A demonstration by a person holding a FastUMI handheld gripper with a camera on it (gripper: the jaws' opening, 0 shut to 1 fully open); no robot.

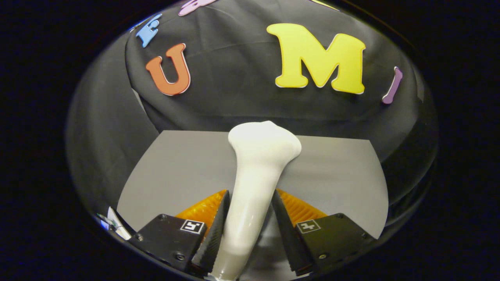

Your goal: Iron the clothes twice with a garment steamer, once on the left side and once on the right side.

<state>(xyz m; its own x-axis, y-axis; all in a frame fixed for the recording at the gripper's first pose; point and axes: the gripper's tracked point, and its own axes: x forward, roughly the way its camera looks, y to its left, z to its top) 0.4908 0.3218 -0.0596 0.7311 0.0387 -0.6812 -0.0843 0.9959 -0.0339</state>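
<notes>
Your gripper [250, 218] has the garment steamer [256, 183] between its two fingers. The jaws stand narrowly apart, closed in around the white handle. The left finger [214, 234] presses its dark ribbed pad flat against the handle's side. The right finger [285, 230] lies close along the other side near its tip, but lower down a thin gap shows between pad and handle, so you cannot tell whether that finger truly presses on it.

The steamer is a smooth, glossy white body. Its handle rises from between the fingers toward twelve o'clock, leaning slightly to one o'clock, and widens into a broad rounded head [265, 140] well beyond the fingertips. You see the back of that head; its steam face is turned away.

Behind the steamer lies a flat grey surface [336, 179], spreading from nine o'clock to three o'clock of the handle. Whether this is the garment or a board you cannot tell. The head overlaps the far edge of the grey surface at twelve o'clock, and you cannot tell whether it touches it.

Orange ribbed backing [203, 208] shows on both fingers, just outside the dark pads. Black cloth [234, 89] hangs beyond everything as the booth's wall.
</notes>
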